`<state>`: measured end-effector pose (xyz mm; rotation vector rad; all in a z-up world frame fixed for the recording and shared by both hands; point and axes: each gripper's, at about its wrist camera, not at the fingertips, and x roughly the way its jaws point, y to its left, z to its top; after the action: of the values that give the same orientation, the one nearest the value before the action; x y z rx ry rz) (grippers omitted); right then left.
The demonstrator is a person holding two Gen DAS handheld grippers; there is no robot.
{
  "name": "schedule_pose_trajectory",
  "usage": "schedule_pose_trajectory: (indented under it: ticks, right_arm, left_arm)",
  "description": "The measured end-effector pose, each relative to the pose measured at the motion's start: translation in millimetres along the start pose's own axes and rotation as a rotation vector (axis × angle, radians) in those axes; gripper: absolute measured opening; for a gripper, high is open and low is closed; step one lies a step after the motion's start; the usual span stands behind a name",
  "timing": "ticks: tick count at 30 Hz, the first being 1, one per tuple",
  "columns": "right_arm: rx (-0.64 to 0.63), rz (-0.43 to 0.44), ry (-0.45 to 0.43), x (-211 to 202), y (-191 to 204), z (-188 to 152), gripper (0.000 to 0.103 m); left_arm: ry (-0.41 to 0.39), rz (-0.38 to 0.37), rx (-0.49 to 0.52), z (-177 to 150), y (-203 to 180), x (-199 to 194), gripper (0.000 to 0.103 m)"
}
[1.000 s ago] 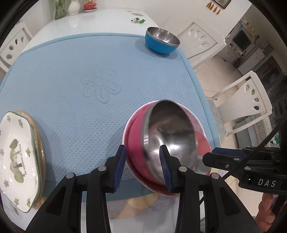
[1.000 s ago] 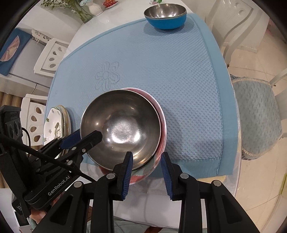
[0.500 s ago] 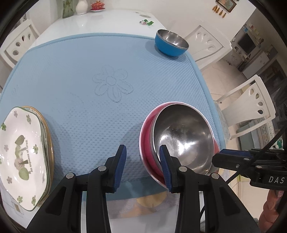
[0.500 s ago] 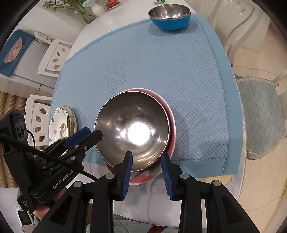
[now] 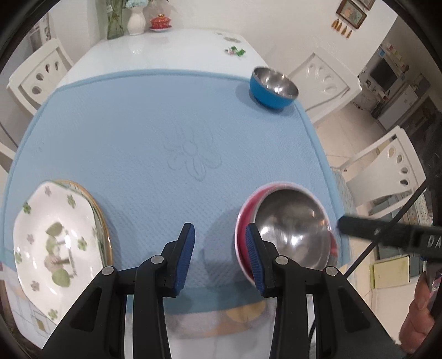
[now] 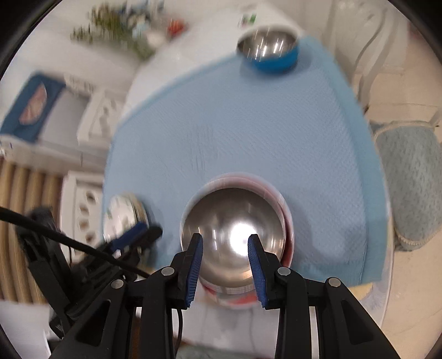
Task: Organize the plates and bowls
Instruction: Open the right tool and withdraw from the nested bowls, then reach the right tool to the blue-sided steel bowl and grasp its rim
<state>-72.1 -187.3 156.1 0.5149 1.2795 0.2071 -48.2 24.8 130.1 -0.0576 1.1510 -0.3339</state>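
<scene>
A steel bowl (image 5: pixel 292 229) sits nested in a red bowl (image 5: pixel 244 221) at the near right of the blue mat (image 5: pixel 154 138); both show in the right wrist view, steel (image 6: pixel 232 229) inside red (image 6: pixel 286 212). A blue bowl (image 5: pixel 272 87) with a steel inside stands at the mat's far right corner, also in the right wrist view (image 6: pixel 269 51). White flowered plates (image 5: pixel 55 243) are stacked at the near left. My left gripper (image 5: pixel 219 245) is open and empty beside the red bowl. My right gripper (image 6: pixel 225 254) is open and empty above the steel bowl's near rim.
White chairs (image 5: pixel 326 82) stand around the table. A vase (image 5: pixel 136 20) and a small red dish (image 5: pixel 160 22) stand at the far end of the white tabletop (image 5: pixel 165 49). A padded chair seat (image 6: pixel 408 176) is to the right of the table.
The steel bowl has settled level into the red bowl. My left gripper has pulled back and left of the bowls. My right gripper is moving, so its view is blurred.
</scene>
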Motion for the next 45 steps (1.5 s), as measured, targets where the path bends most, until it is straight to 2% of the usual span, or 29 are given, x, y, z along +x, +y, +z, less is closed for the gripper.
schedule_pose_trajectory:
  ticks: [1,4,7,13,16,23,27,29,31,34,38,45]
  right_arm:
    - [0.0,-0.01,-0.062,-11,1,3,0.035]
    - [-0.019,0.003,-0.163,-32,6,11,0.057]
    - [-0.018,0.002,-0.206,-43,6,20,0.058]
    - [0.023,-0.017,-0.216,-43,-8,43,0.058]
    - [0.033,-0.028,-0.229,-40,-9,59,0.058]
    - [0.085,-0.035,-0.251,-21,-28,114,0.058]
    - [0.129,-0.054,-0.269,-4,-49,150,0.058]
    - [0.157,-0.061,-0.27,5,-61,164,0.058]
    - [0.192,-0.068,-0.263,17,-76,181,0.058]
    - [0.235,-0.063,-0.242,33,-92,201,0.058]
    - [0.282,-0.043,-0.2,58,-111,227,0.058]
    - [0.28,-0.037,-0.175,86,-119,255,0.058]
  left_arm:
    - [-0.009,-0.003,-0.002,5,1,-2,0.034]
    - [-0.04,-0.016,0.007,26,-3,-5,0.034]
    - [-0.067,-0.025,0.052,47,-14,-8,0.034]
    - [-0.116,-0.034,0.154,96,-42,-8,0.036]
    - [-0.116,-0.059,0.167,122,-49,2,0.037]
    - [-0.044,-0.138,0.111,175,-49,49,0.037]
    - [-0.014,-0.095,0.133,198,-58,84,0.037]
    - [0.019,-0.096,0.139,209,-61,103,0.048]
    - [0.034,-0.114,0.127,217,-62,119,0.052]
    - [0.065,-0.125,0.089,235,-59,148,0.052]
    - [0.066,-0.15,0.037,252,-51,173,0.052]
    - [0.087,-0.179,-0.003,269,-49,212,0.05]
